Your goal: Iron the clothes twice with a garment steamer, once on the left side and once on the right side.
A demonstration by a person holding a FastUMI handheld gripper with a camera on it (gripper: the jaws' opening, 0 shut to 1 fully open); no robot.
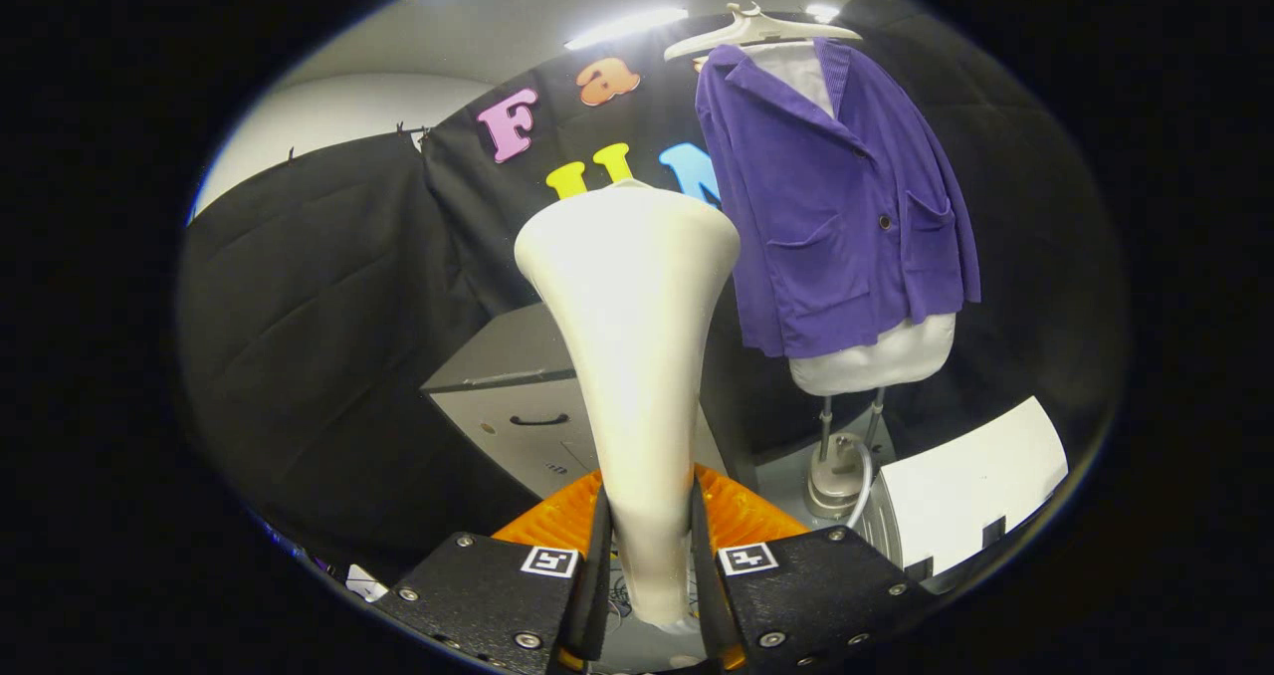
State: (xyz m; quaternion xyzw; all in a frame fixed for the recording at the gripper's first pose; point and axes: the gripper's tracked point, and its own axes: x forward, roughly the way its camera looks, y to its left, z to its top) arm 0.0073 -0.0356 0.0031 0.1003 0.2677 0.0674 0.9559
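Observation:
A cream-white garment steamer (632,337) stands upright between my fingers, its handle narrow at the bottom and its head flaring wide at the top. My gripper (647,546) is shut on the steamer's handle, both fingers pressing its sides. Beyond and to the right of the steamer hangs a purple jacket (846,207) with two patch pockets, on a white hanger (756,28) over a white mannequin torso (881,356). The steamer's head is held apart from the jacket, to its left. A pale hose (864,481) curls by the stand's base.
A grey cabinet (518,406) with a dark handle stands behind the steamer, to the left of the mannequin's stand (836,476). A white panel (970,486) lies at the right near the stand. Black cloth walls close in the booth all round.

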